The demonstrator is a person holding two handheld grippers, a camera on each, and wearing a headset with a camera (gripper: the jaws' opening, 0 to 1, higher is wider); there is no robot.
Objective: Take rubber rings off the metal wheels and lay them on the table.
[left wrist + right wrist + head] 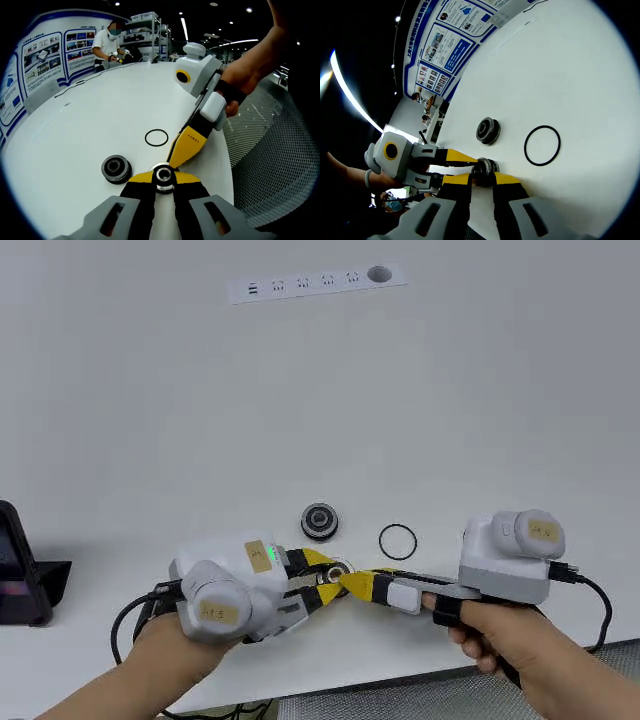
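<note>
A small metal wheel is held just above the white table near its front edge. My left gripper comes in from the left, and its yellow jaws are shut on this wheel. My right gripper reaches in from the right, its yellow tips pressed against the rim of the same wheel. Whether this wheel carries a rubber ring is hidden by the jaws. A second wheel stands on the table behind. One black rubber ring lies flat to its right.
A white power strip lies at the far side of the table. At the left edge stands a black device. Cables trail from both grippers over the front edge. A person works far off in the room.
</note>
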